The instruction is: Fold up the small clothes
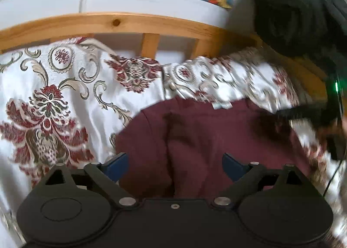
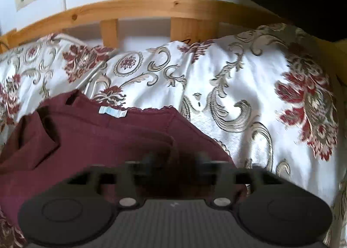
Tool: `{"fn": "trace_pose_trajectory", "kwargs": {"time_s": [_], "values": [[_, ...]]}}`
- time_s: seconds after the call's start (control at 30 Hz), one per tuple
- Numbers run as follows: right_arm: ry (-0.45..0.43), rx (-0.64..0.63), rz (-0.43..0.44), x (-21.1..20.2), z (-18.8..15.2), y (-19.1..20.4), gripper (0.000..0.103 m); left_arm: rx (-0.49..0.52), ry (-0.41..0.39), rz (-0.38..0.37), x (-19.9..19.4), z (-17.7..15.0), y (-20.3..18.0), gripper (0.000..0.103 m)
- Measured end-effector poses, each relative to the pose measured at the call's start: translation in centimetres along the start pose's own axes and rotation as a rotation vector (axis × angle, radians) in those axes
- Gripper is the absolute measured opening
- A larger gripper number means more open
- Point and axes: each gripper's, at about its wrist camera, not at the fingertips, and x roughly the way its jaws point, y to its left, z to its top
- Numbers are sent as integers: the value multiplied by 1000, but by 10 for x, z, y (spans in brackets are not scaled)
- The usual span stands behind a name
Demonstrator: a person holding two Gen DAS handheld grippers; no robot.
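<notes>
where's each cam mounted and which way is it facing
Left wrist: on the left tongs, angled down over the maroon garment towards the wooden rail; its open blue fingers show.
Right wrist: on the right tongs, angled down over the garment's label; its blurred dark fingers show.
Shared: garment, floral bedspread, rail.

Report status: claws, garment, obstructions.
Left claw open, right claw open, both over garment. Garment lies loose on bedspread, unheld. Nothing in the way.
</notes>
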Motion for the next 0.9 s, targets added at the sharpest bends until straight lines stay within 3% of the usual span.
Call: {"fn": "trace_pose_trajectory", "kwargs": {"time_s": [0.13, 0.23, 0.33, 0.43, 0.57, 0.67, 0.8, 0.9], "values": [[-13, 68, 3, -19, -24, -9, 91, 174, 78, 50, 15, -20, -25, 94], [-25, 71, 9, -31, -51, -9, 94, 250, 68, 66, 25, -26, -33, 94], [-39, 50, -19, -38, -76, -2, 96, 197, 80, 79, 37, -25, -28, 90], [-48, 30, -53, -41, -99, 4, 92, 110, 116, 101, 46, -27, -17, 74], [-96, -18, -91, -41, -107, 9, 86, 78, 116, 142, 50, -28, -6, 51], [-118, -53, -98, -37, -98, 12, 79, 61, 90, 160, 47, -24, -2, 50], [-133, -68, -64, -25, -86, 16, 75, 67, 57, 244, 41, -20, 4, 51], [-110, -94, -46, -12, -80, 18, 74, -2, 65, 258, 42, -18, 20, 52]]}}
